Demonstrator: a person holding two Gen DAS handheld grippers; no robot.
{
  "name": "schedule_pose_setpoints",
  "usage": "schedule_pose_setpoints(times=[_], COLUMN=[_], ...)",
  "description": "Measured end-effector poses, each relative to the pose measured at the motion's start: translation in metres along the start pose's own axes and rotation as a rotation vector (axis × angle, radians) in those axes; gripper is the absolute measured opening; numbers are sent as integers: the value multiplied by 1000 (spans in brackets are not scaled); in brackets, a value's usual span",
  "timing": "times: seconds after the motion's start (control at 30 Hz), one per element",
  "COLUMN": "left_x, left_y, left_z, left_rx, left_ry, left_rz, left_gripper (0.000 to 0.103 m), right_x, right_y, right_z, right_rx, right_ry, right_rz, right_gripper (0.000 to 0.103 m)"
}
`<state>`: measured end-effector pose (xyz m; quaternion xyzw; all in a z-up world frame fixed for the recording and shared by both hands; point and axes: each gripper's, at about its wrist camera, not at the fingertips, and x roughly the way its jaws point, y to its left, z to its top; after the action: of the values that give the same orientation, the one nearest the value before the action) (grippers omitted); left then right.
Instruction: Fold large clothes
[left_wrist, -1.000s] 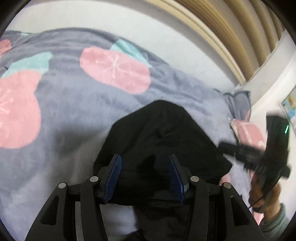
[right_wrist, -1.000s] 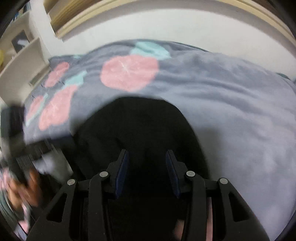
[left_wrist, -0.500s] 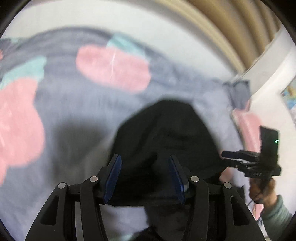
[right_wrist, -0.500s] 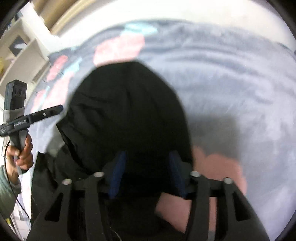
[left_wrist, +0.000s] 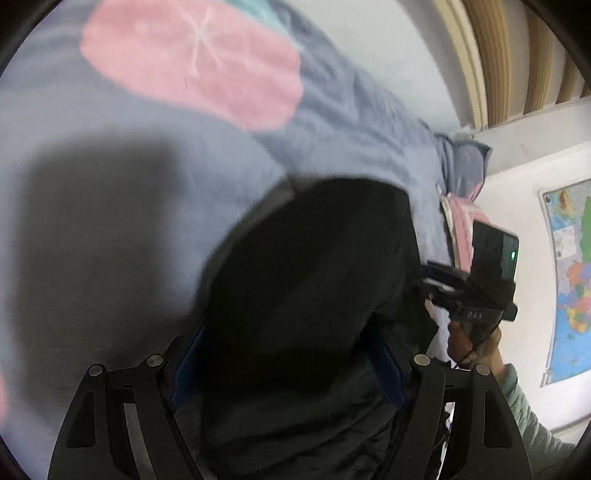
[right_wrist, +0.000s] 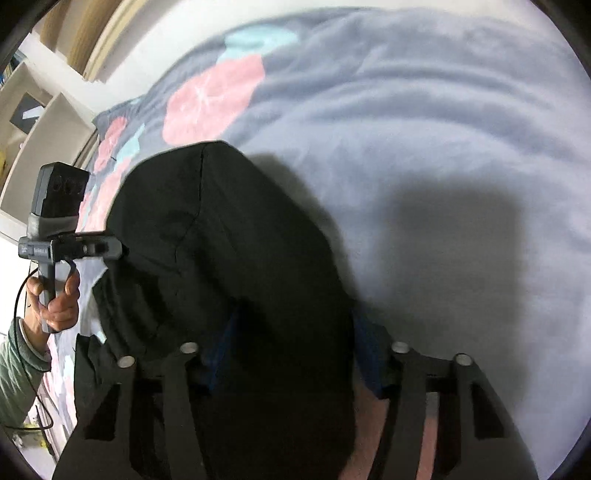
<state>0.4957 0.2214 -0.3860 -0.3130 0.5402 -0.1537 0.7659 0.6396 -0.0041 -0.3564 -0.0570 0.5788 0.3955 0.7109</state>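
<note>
Both hand-held grippers, left (left_wrist: 286, 363) and right (right_wrist: 291, 350), clamp the bulky black garment (right_wrist: 229, 266), now raised higher above the grey fleece blanket with pink blotches (right_wrist: 424, 147); the fold-over seems underway.

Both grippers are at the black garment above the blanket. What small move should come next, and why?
Probably carry the black garment forward and lay it flat on the blanket. It drapes between both the left gripper and the right gripper, bunched, so it likely needs spreading before folding.
</note>
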Motion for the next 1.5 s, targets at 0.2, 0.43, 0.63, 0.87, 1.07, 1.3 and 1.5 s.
schedule_pose_setpoints(times=[0.2, 0.43, 0.63, 0.87, 1.07, 1.3, 1.5], left_x=[-18, -117, -176, -153, -105, -196, -212], left_y=[-43, -126, -189, -187, -136, -161, -201], left_z=[-20, -98, -210, -337, -426, -418, -352], left_rx=[159, 347, 452, 394, 253, 203, 196], left_ry=[-70, -205, -258, -137, 54, -172, -334], left_rz=[66, 36, 76, 178, 339, 257, 145], left_gripper=[31, 26, 26, 29, 29, 30, 59], right_x=[-27, -157, -222, -217, -200, -259, -249], right_y=[37, 126, 194, 217, 187, 213, 268], right_z=[-12, -90, -203, -340, -405, -369, -290], right_rx=[-103, -276, -337, -253, -19, 7, -53], right_ry=[-66, -307, -387, -242, -110, -264, -332], right_rz=[-41, -166, -269, -317, -280, -137, -131], right_gripper=[18, 16, 16, 19, 30, 36, 61])
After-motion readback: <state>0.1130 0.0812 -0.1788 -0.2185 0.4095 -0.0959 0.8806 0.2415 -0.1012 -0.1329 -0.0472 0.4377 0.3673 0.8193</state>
